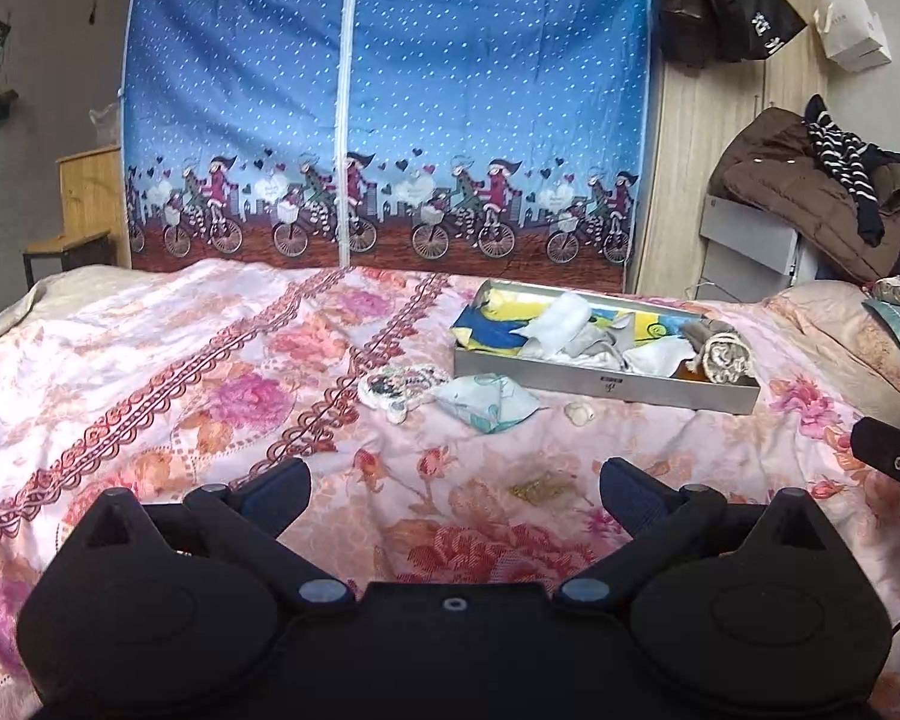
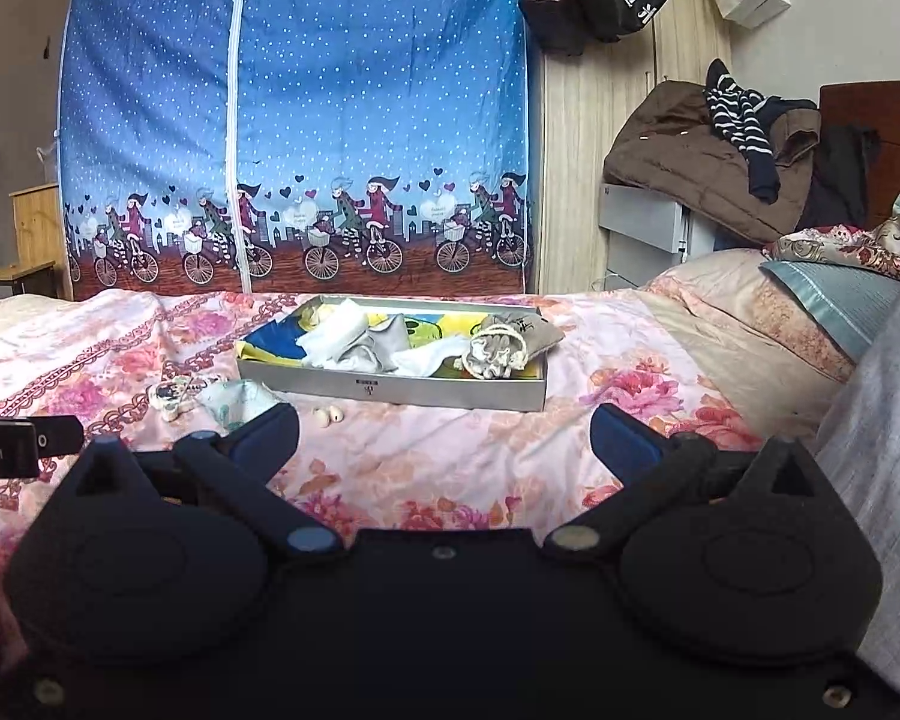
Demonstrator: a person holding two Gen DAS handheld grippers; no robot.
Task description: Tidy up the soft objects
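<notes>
A shallow grey box (image 1: 606,384) (image 2: 390,389) sits on the floral bedspread and holds several soft items: white cloths (image 1: 561,315) (image 2: 336,333), a grey pouch (image 2: 519,324) and a cream knitted bundle (image 1: 727,360) (image 2: 491,355). On the bedspread in front of the box lie a patterned knitted piece (image 1: 393,384) (image 2: 177,395), a pale blue printed cloth (image 1: 489,399) (image 2: 240,399) and a small cream object (image 1: 579,414) (image 2: 328,415). My left gripper (image 1: 455,495) stands open above the bedspread, short of these items. My right gripper (image 2: 444,438) is open too, facing the box.
A blue zip-up fabric wardrobe (image 1: 384,102) stands behind the bed. Coats and a striped garment (image 1: 810,180) are piled on a grey cabinet at the right. Pillows (image 2: 834,300) lie at the bed's right end. A grey sleeve (image 2: 882,450) fills the right wrist view's edge.
</notes>
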